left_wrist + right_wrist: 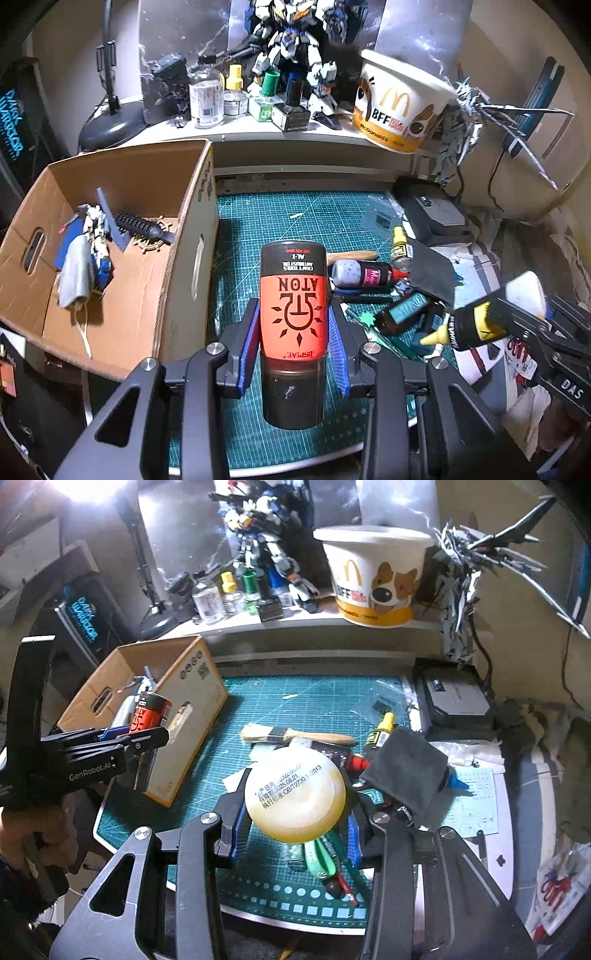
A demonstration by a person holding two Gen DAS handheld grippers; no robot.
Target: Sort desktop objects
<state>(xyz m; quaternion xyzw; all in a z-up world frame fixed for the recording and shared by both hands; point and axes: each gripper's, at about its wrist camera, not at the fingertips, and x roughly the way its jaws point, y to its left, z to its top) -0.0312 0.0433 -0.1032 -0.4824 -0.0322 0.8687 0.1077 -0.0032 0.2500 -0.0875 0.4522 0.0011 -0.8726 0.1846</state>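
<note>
Left wrist view: left gripper (293, 332) clamped on a red-and-black cylindrical can (293, 314), blue pads pressing its sides, the can pointing forward, lifted above the green cutting mat (258, 221) on the counter. To the left of the gripper, an open brown cardboard box (110, 229) holding a white-and-blue model figure (86, 258). To the right, a heap of small paint bottles (364, 275) on the mat; further right, the right gripper (491, 321) gripping a black-and-yellow glue bottle (469, 328).

Right wrist view: right gripper (295, 812) closed around that same glue bottle, only its pale round base (295, 794) facing the lens. Ahead, a wooden-handled brush (295, 734) and a grey cloth (406, 771) among the bottles. Far left, the left gripper (147, 734) with the can (149, 710) beside the box wall (192, 716), seemingly just outside the rim.

Risks, judged from this: a smooth round can slipping or rolling between flat pads if tilted; the can catching the box wall and shoving the light box; a drop onto the fragile figure inside, snapping thin parts; both arms converging on the box and colliding.
</note>
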